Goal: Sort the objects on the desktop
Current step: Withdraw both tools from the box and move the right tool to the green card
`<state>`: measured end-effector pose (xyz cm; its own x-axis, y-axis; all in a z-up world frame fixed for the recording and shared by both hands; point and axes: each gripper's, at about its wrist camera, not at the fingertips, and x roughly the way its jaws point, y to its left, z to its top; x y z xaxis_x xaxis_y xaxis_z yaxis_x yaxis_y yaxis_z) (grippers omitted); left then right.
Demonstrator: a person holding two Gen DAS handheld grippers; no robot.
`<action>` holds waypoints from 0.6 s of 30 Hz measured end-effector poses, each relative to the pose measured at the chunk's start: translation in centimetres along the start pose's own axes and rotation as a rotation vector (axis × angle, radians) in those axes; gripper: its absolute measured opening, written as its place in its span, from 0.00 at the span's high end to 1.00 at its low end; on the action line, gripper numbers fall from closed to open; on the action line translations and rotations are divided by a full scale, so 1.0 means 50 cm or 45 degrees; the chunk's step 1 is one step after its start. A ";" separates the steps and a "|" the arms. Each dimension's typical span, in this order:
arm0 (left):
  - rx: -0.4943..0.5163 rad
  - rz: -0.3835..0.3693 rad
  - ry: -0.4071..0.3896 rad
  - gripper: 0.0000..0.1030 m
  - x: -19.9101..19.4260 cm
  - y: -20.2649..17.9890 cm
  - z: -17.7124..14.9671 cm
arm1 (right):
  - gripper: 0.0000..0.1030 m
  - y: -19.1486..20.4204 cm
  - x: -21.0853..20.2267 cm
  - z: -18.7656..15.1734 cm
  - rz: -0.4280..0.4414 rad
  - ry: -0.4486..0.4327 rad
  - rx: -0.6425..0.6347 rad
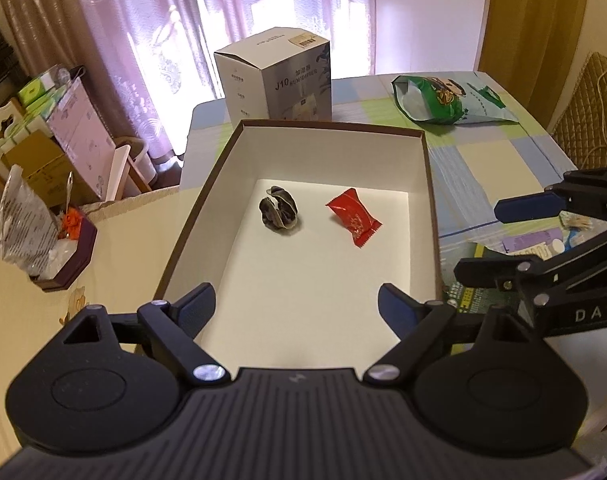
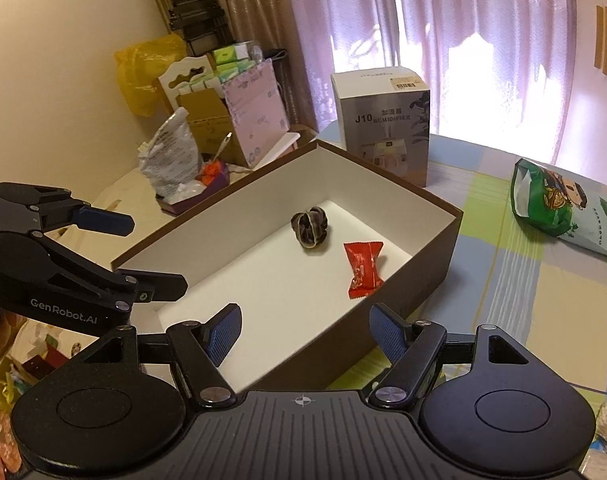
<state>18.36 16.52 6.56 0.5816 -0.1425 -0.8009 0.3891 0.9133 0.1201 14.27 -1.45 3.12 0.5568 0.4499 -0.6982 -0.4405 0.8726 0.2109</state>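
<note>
Brown box (image 1: 430, 184), frame centre: holds dark scrunchie (image 1: 278, 213) and red candy packet (image 1: 353, 217), near but apart. Left hand-held gripper (image 1: 295, 308), lower frame: jaws spread, empty. Right hand-held gripper (image 2: 303, 330): likewise. Next pick: approach level, clear the box rim. Checked surface (image 1: 483, 148); humidifier box (image 1: 277, 76), green snack bag (image 1: 443, 98) upper frame; curtains (image 1: 143, 40) behind.
</note>
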 end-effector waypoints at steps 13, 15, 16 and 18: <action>-0.163 0.039 0.036 0.16 -0.047 -0.061 -0.079 | 0.26 -0.092 -0.057 -0.113 -0.043 0.086 -0.043; -0.199 0.046 0.049 0.16 -0.053 -0.068 -0.091 | 0.26 -0.106 -0.054 -0.138 -0.055 0.117 -0.050; -0.211 0.048 0.048 0.16 -0.059 -0.073 -0.097 | 0.26 -0.113 -0.053 -0.150 -0.061 0.133 -0.054; -0.229 0.037 0.047 0.16 -0.069 -0.081 -0.106 | 0.26 -0.126 -0.048 -0.176 -0.070 0.166 -0.055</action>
<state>10.97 15.33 5.72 0.5628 -0.1041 -0.8200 0.2368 0.9708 0.0393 9.52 -9.69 -2.55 0.4857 0.3709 -0.7915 -0.4435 0.8849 0.1426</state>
